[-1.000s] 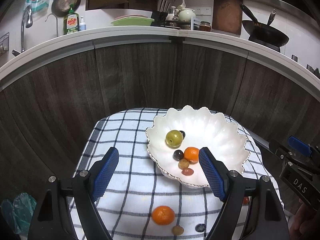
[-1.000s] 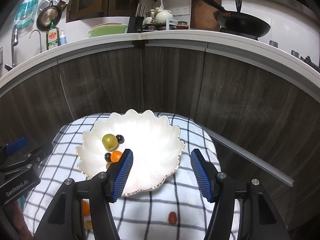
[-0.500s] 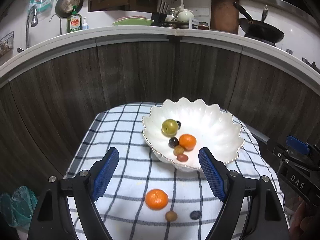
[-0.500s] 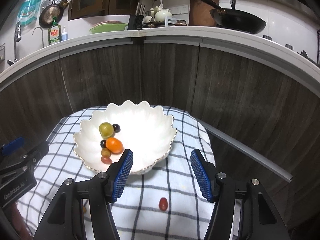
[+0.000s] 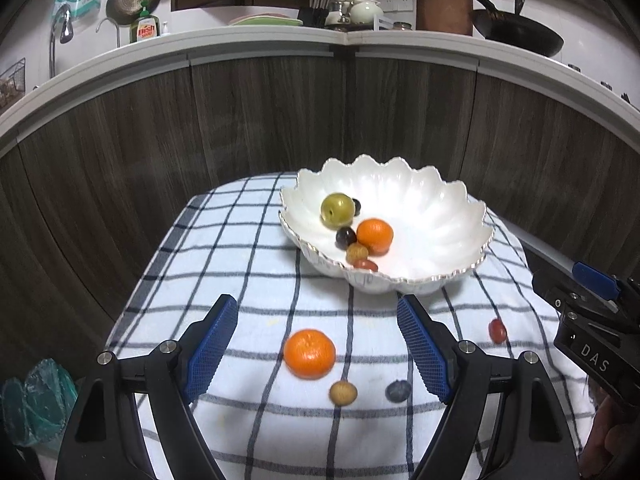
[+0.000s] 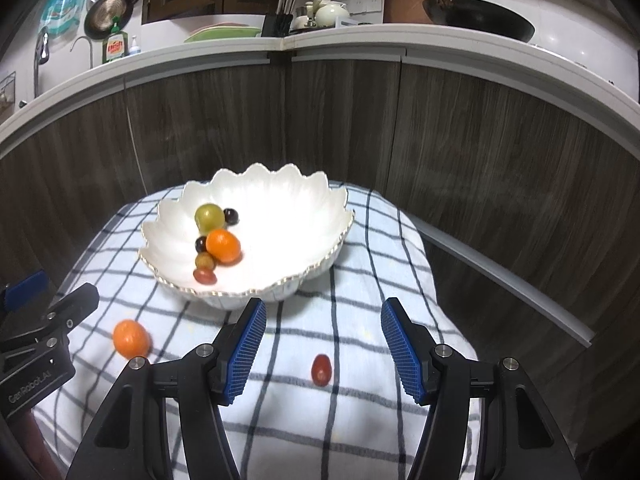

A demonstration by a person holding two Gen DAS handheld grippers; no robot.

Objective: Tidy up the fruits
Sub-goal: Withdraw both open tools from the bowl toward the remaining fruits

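While both grippers hang with jaws apart and empty, fruit lies split between the scalloped white bowl (image 5: pixel 436 216) and the checked cloth (image 5: pixel 240 248) over the table.

Inside the bowl, toward its 8 o'clock side, a green plum (image 5: pixel 338 210), a dark grape (image 5: pixel 345 237), a mandarin (image 5: pixel 375 235), a brownish small fruit (image 5: pixel 357 253) and a red grape tomato (image 5: pixel 365 265) cluster close together. On the cloth, at the bowl's 6 o'clock, the left gripper (image 5: pixel 316 354) frames a second mandarin (image 5: pixel 309 353), with a tan small fruit (image 5: pixel 343 392) and a blueberry (image 5: pixel 398 391) just beside it at 5 o'clock. The right gripper (image 6: pixel 322 354) frames a loose red grape tomato (image 6: pixel 321 369), well apart from the mandarin, which sits at its 9 o'clock.
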